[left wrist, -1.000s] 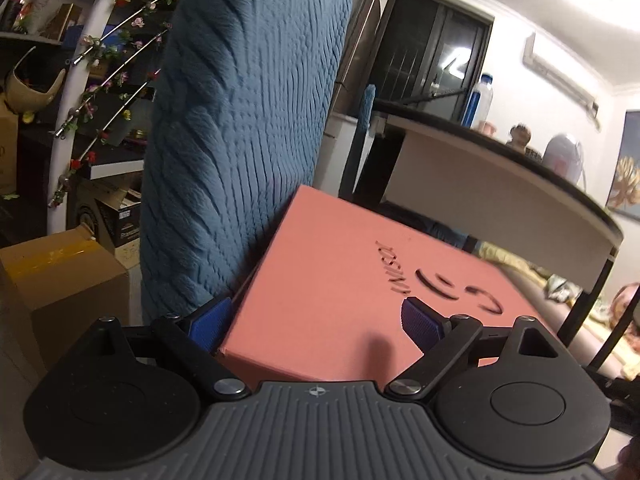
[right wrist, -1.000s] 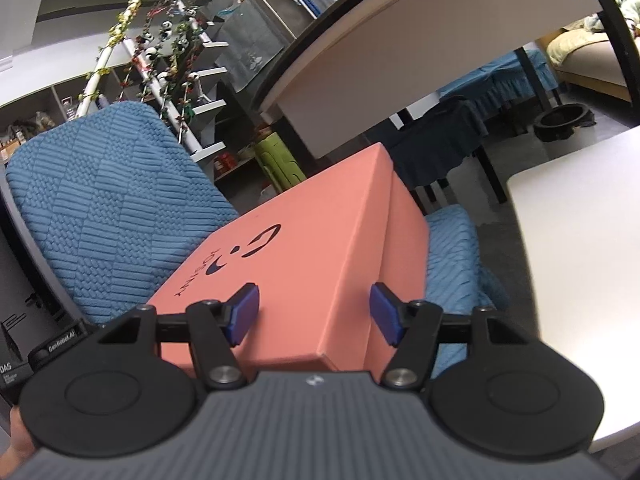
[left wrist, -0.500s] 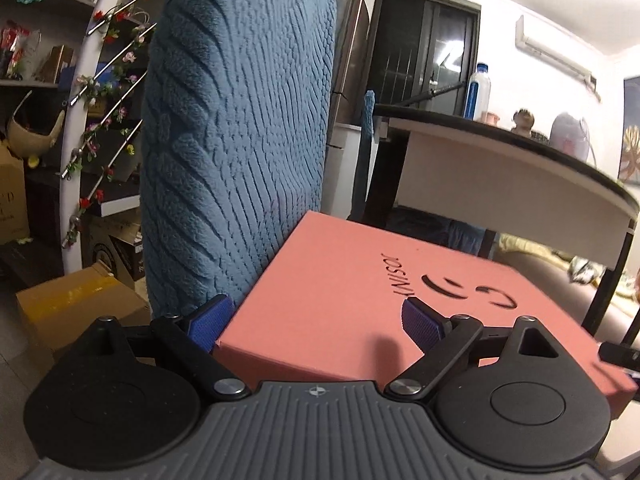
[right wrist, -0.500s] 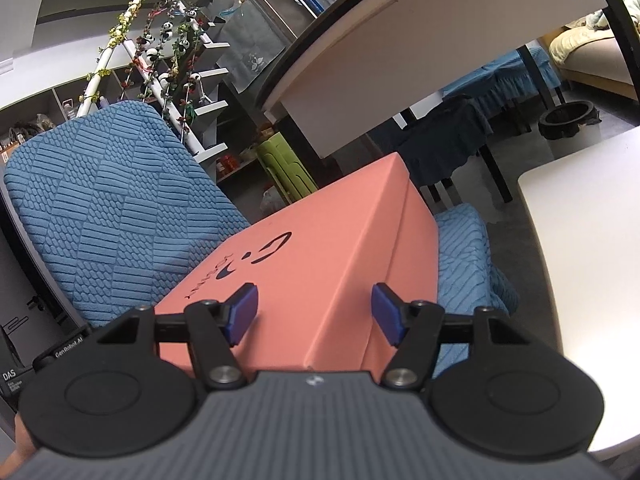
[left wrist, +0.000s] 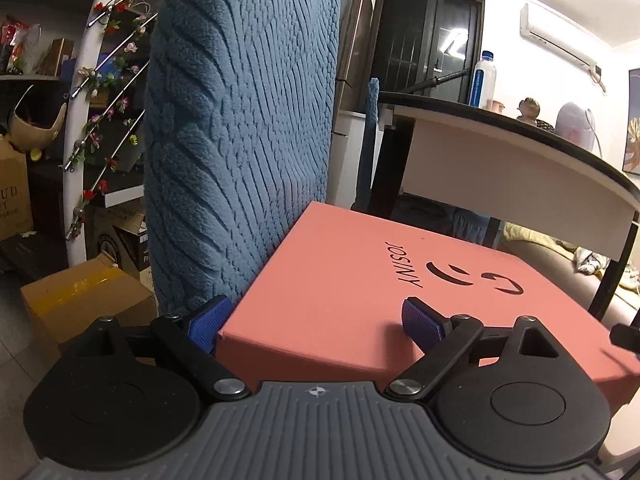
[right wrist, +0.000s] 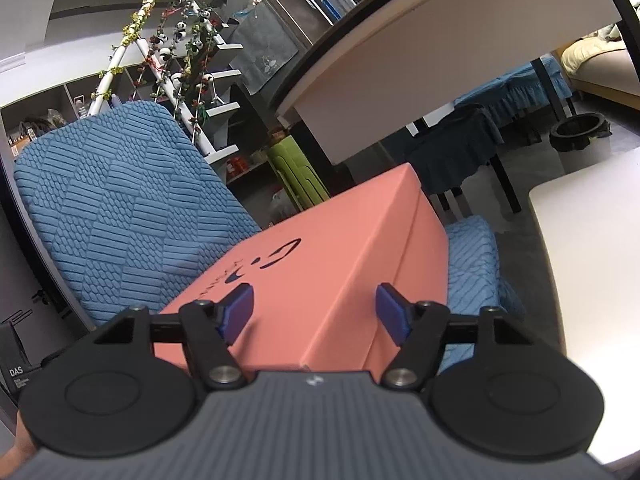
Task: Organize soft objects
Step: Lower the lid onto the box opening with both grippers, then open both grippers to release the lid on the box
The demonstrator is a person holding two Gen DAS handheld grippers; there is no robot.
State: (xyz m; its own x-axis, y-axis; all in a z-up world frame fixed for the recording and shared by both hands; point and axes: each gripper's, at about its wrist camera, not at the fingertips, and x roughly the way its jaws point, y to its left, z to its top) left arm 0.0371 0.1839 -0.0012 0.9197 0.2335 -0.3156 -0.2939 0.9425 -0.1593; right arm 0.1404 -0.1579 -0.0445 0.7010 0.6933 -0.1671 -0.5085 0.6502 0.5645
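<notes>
A salmon-pink lidded box with dark lettering lies against a chair's blue knitted backrest cover. My left gripper stands open and straddles the box's near corner, one pad beside its left wall and the other over the lid. From the opposite end, my right gripper is also open across a long edge of the box, with one pad over the lid and one along the side face. The blue backrest rises to the left, and the blue seat cushion shows under the box.
A dark-rimmed white desk overhangs just behind the box, with a water bottle on it. A white tabletop lies to the right. A cardboard carton sits on the floor at left, by a flower-wrapped shelf ladder.
Both views have shifted while the box stays fixed between the fingers. The left view has levelled out, and more of the seat cushion shows beside the box in the right view.
</notes>
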